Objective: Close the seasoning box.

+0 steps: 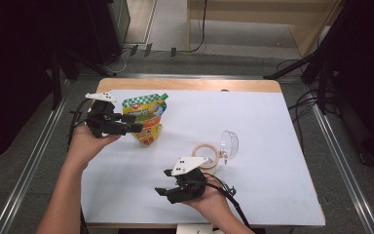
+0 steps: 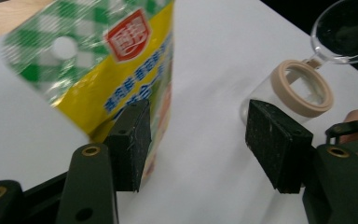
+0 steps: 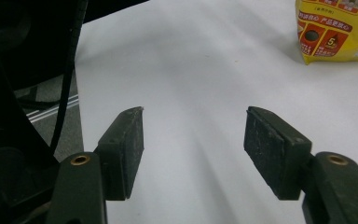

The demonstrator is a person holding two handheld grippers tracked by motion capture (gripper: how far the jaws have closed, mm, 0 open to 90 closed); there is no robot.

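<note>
A yellow and green-checked stand-up pouch (image 1: 146,116) with a green spout stands upright at the left of the white table cover (image 1: 272,126). My left gripper (image 1: 135,123) points at it from the left, jaws open. In the left gripper view the pouch (image 2: 98,60) sits just beyond the left pad (image 2: 133,140), its edge reaching into the gap, and neither pad presses on it. A clear glass jar (image 1: 208,157) with a beige rim and a hinged lid (image 1: 230,143) swung open stands mid-table. My right gripper (image 1: 161,181) is in front of the jar, open, with nothing between its jaws.
The jar (image 2: 303,86) and its lid (image 2: 345,32) appear past the right pad in the left gripper view. The right gripper view looks over bare white cover toward the pouch's bottom (image 3: 338,35) and the table's left edge (image 3: 77,109). A wooden tabletop strip (image 1: 190,84) runs along the far edge.
</note>
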